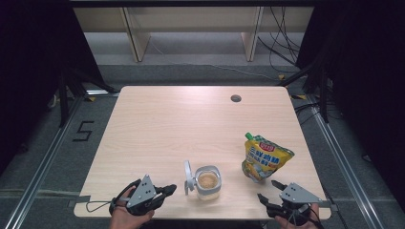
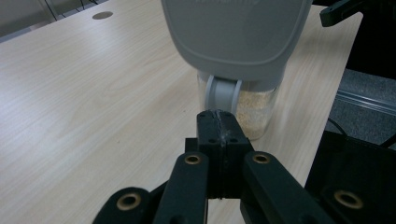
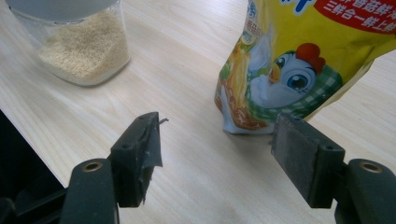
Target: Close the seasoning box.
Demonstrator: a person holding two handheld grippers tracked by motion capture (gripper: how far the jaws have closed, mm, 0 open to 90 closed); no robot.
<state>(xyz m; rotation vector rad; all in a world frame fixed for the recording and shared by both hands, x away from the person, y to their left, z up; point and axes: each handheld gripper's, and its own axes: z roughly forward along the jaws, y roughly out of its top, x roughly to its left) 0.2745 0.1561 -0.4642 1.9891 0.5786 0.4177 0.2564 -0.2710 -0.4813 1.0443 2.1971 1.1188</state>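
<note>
The light wooden table (image 1: 157, 129) carries everything, with a small round hole (image 1: 235, 98) near its far edge; toward the near right corner a yellow spouted pouch (image 1: 264, 156) printed with a cartoon chicken stands leaning, its green cap uppermost; just left of it, near the middle of the near edge, sits a clear jar (image 1: 208, 183) of pale granules, its grey hinged lid (image 1: 189, 176) flipped open and standing upright on the jar's left side; the left tool (image 1: 168, 190), close to the near edge, points at the lid hinge with its jaws pressed together on nothing; the right tool (image 1: 269, 189) at the near right corner has its jaws spread, empty, aimed at the pouch's base without touching it
</note>
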